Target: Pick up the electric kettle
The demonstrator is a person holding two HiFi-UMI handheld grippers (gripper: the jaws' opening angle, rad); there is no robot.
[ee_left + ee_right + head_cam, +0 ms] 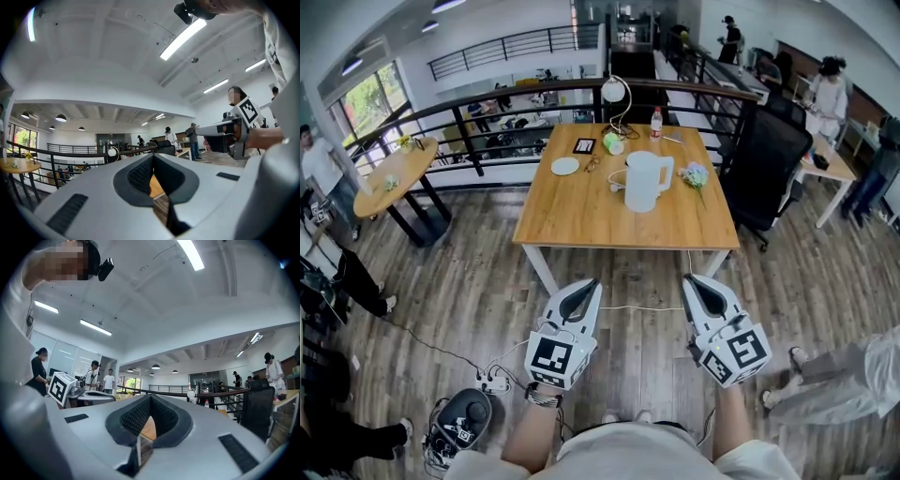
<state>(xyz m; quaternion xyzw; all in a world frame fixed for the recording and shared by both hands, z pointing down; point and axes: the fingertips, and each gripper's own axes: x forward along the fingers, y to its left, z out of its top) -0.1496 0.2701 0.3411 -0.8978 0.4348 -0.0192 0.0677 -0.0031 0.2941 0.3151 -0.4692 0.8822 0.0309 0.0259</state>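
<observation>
Electric kettle (647, 181), contents unclear, on table (581, 214); left hand-held gripper (592, 284), right hand-held gripper (690, 280) pressed together.

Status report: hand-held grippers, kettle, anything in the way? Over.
Left hand-held gripper and right hand-held gripper shut, empty, short of table. Kettle upright on table, untouched. Nothing in the way.

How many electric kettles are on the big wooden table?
1. The white electric kettle stands upright near the middle of the wooden table. Nothing on it looks big enough to hide another.
</observation>
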